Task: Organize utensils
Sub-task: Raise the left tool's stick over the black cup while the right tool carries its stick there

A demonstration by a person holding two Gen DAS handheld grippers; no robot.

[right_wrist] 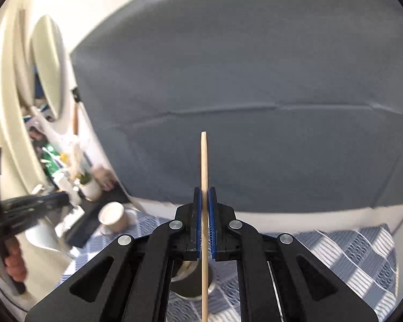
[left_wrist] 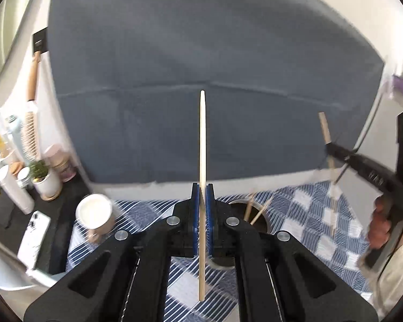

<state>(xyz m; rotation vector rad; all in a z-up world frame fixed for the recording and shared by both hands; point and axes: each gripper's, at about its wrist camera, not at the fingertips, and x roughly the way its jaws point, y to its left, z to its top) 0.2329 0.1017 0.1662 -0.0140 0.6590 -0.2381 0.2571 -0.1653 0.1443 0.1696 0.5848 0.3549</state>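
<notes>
Each hand-held gripper (left_wrist: 202, 187) is matte black with blue ribbed pads (left_wrist: 209, 214). Round silver screws (left_wrist: 173, 220) dot its linkages. A pale sleeve (left_wrist: 397, 276) shows.

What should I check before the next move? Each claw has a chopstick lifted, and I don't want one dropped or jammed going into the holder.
1. Left claw shut on its chopstick: ok.
2. Right claw shut on its chopstick: ok.
3. Each stick runs straight between the pads: ok.
4. Dark holder has room; two sticks are already inside: ok.
5. The two claws are apart: ok.
6. Paper cup is beside the holder, off to one side: ok.
7. Sticks' lower tips over the holder mouth: cannot tell.
</notes>
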